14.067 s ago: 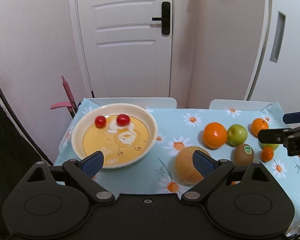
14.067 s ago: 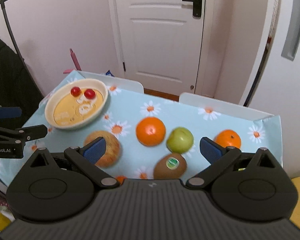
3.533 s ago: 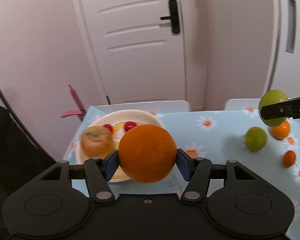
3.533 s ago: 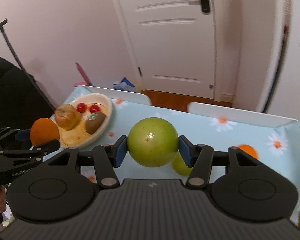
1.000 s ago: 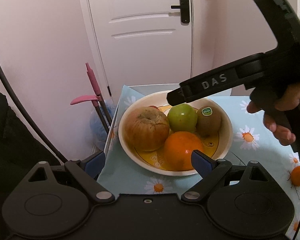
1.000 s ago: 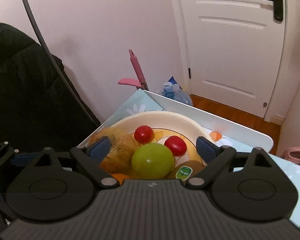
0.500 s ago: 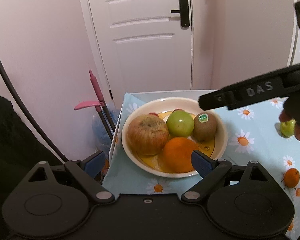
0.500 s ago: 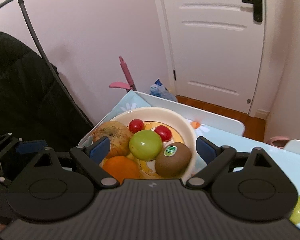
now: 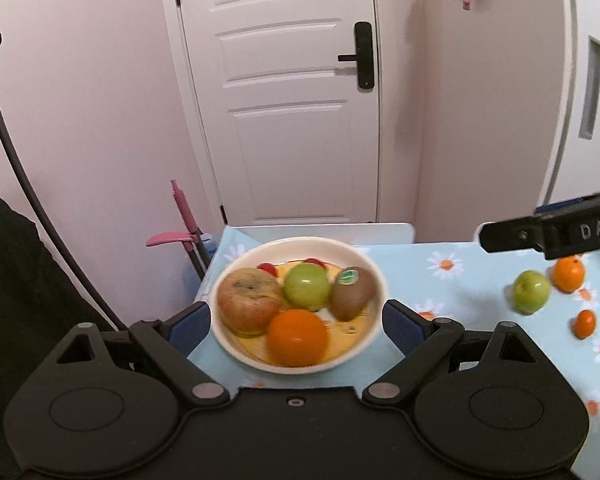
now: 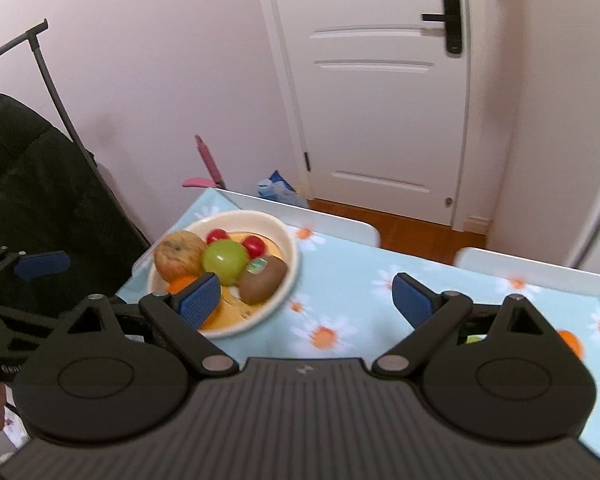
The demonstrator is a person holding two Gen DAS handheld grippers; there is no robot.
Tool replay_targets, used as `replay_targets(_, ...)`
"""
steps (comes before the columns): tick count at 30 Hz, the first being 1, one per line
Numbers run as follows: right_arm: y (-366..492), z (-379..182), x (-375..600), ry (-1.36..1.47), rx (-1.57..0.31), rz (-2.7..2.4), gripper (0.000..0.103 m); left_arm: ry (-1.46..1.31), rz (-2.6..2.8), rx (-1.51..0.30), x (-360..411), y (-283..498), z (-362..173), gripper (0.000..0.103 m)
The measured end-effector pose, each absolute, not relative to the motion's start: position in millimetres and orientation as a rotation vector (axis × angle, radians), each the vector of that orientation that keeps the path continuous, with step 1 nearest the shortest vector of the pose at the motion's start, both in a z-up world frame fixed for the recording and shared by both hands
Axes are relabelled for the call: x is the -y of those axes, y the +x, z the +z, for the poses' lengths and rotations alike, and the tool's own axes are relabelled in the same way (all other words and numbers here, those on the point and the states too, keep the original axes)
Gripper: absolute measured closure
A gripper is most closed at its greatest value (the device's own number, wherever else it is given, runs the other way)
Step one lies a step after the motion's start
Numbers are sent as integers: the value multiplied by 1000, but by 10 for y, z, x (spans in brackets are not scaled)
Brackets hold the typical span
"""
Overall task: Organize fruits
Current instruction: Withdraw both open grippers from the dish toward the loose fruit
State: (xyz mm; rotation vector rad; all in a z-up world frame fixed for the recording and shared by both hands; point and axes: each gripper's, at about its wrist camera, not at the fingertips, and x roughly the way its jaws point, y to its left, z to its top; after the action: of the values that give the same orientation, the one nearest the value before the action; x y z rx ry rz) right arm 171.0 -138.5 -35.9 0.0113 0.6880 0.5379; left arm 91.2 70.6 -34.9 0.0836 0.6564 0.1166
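A cream bowl (image 9: 368, 268) (image 10: 290, 246) at the table's left end holds a brown apple (image 9: 249, 300), a green apple (image 9: 306, 290), a kiwi (image 9: 354, 292), an orange (image 9: 298, 337) and two cherry tomatoes (image 10: 236, 240). My left gripper (image 9: 298, 326) is open and empty, just in front of the bowl. My right gripper (image 10: 306, 300) is open and empty, above the cloth to the right of the bowl. On the cloth at the right lie a green apple (image 9: 532, 292), an orange (image 9: 567, 276) and a small tangerine (image 9: 584, 323).
The table has a light blue daisy cloth (image 9: 452, 280). White chair backs (image 10: 536, 270) stand behind it. A white door (image 9: 296, 120), a pink-handled tool (image 9: 180, 220) and a black garment on a rack (image 10: 32, 216) are beyond the table's left end.
Both grippers have pulled back from the bowl. The right gripper has moved rightward and away, so the bowl now looks smaller and further left. The fruits in the bowl have not moved.
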Motion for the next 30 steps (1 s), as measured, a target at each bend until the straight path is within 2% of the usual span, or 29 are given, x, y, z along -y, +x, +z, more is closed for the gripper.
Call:
replay_targets(12, 1415, -437, 2410, -9, -718, 524, 0, 33, 122, -680, 150, 649, -442, 8)
replay_targets(25, 1419, -999, 3073, -23, -774, 509, 0, 19, 119, -730, 830, 553, -881, 8)
replay_targets(30, 1480, -1230, 3162, -22, -787, 509, 0, 30, 102, -757, 989, 682, -1133, 13)
